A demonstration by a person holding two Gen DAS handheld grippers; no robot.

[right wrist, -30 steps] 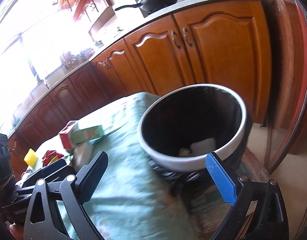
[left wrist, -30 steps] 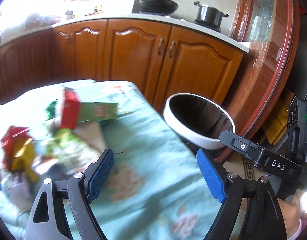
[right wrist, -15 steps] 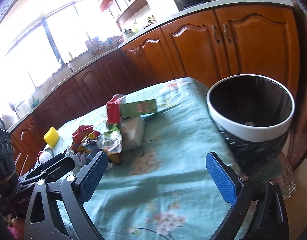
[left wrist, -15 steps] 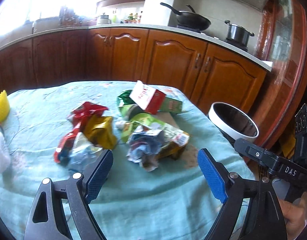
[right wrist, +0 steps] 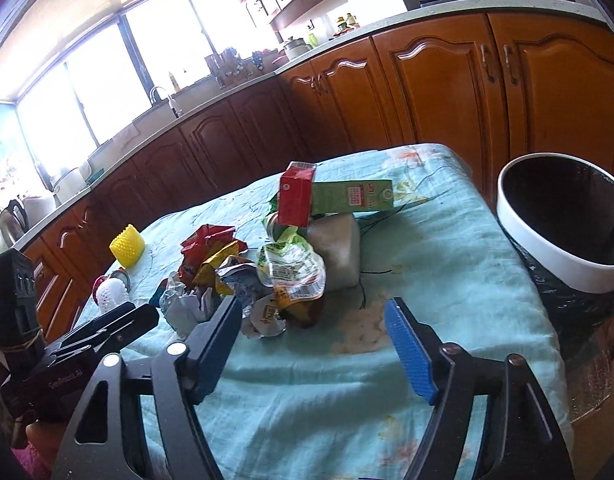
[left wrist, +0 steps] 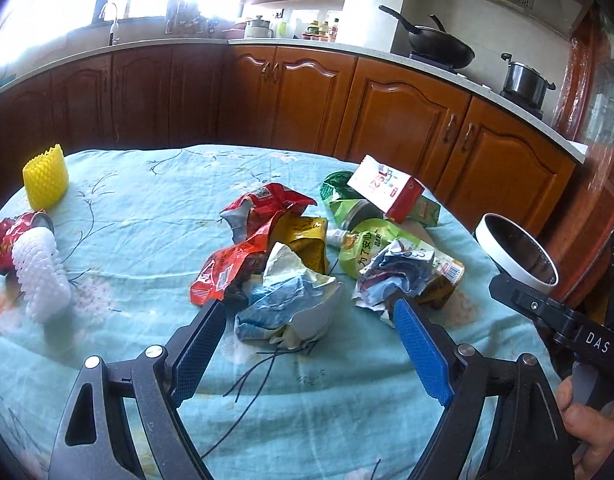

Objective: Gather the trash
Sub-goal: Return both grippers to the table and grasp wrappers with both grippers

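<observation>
A heap of trash lies on the table's light blue cloth [left wrist: 147, 216]: red wrappers [left wrist: 263, 216], a yellow wrapper [left wrist: 307, 240], a crumpled blue-white paper [left wrist: 291, 300], green pouches [left wrist: 367, 248] and a red-and-white carton [left wrist: 387, 190]. My left gripper [left wrist: 311, 344] is open and empty, just short of the crumpled paper. My right gripper [right wrist: 313, 338] is open and empty, near the heap's right side [right wrist: 291, 268]. The black bin with a white rim [right wrist: 563, 224] stands off the table's right end.
A yellow foam sleeve [left wrist: 45, 176], a white foam sleeve [left wrist: 41, 276] and a red can [left wrist: 9, 236] lie at the table's left. Wooden cabinets [left wrist: 387, 112] run behind, with a wok [left wrist: 441, 48] and a pot [left wrist: 525, 78] on the counter.
Both grippers have swung left from the bin toward the trash heap, and the views have pulled back. Both stayed open and empty.
</observation>
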